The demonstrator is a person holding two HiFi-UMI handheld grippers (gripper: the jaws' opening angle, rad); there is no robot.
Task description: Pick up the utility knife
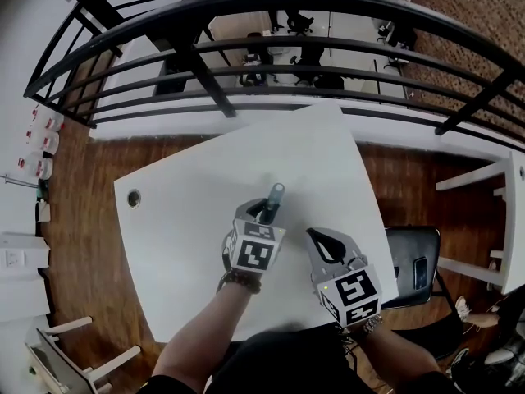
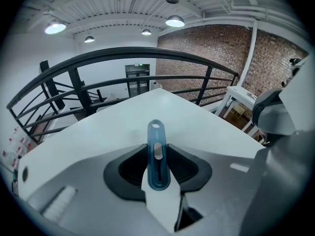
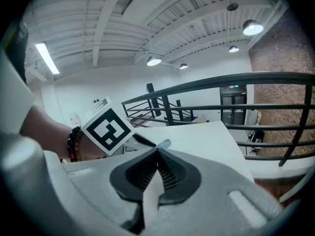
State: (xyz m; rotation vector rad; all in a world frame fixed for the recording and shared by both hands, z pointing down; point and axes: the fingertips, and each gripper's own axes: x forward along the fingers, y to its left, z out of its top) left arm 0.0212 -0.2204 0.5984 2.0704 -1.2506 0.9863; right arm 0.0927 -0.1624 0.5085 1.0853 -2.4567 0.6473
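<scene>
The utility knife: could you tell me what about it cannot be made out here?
Near end of the utility knife: left gripper view, covered by the jaw tips.
Most of its body: head view, hidden under the left gripper.
Right gripper view: only a tiny blue tip shows past the right gripper.

Near end of the utility knife (image 2: 157,156) hidden between the jaws of my left gripper (image 2: 157,147), my forearms (image 1: 205,335) cut off just past the table (image 1: 189,212) near edge.

Left gripper (image 1: 265,213) tight on utility knife (image 1: 276,194) — right gripper (image 1: 317,237) closed, empty, alongside.
</scene>
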